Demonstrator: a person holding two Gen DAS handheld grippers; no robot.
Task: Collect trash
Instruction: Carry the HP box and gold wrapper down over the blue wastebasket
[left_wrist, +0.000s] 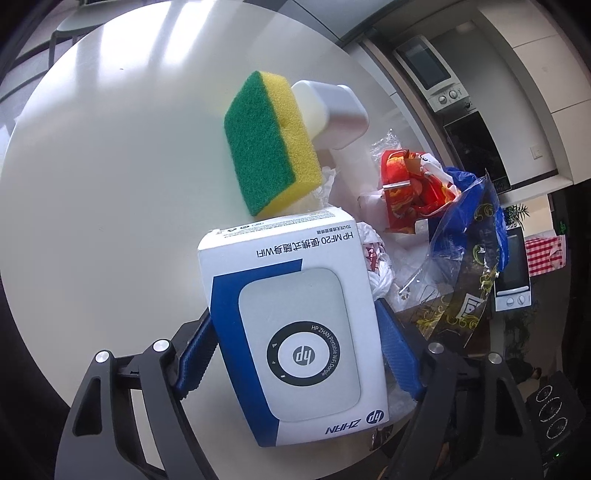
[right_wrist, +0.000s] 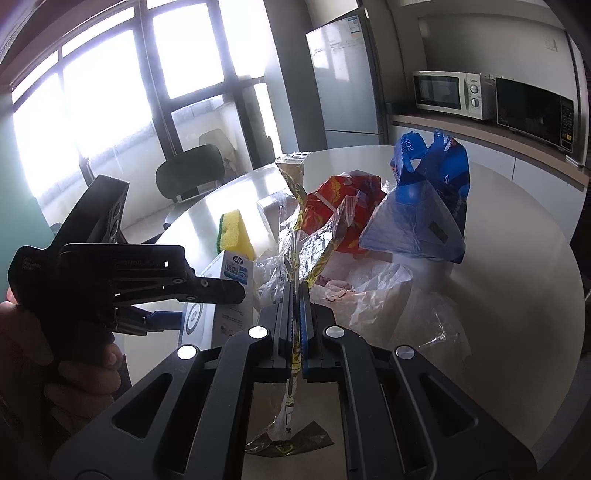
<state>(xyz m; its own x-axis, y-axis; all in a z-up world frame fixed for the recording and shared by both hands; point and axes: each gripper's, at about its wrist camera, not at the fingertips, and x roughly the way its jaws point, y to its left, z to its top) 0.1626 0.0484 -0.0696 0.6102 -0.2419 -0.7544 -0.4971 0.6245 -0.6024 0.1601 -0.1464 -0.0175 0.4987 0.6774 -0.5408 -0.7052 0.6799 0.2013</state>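
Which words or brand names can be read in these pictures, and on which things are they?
"HP MF20", then Chinese characters and "WiFi": box, top side.
"HP ZHAN Portable WiFi Dongle" and "hp": box front, around the ring.
"ZHAN" with hp logo: box front, lower corner.
Blue bag: print too distorted to read.
Microwave: labels too small.

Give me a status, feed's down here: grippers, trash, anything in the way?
Left gripper astride HP box. Right gripper shut on clear wrapper. Sponge against box's far end.

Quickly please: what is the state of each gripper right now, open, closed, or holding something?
Left gripper: around the white HP box; whether it grips cannot be told.
Right gripper: closed on a clear plastic wrapper.
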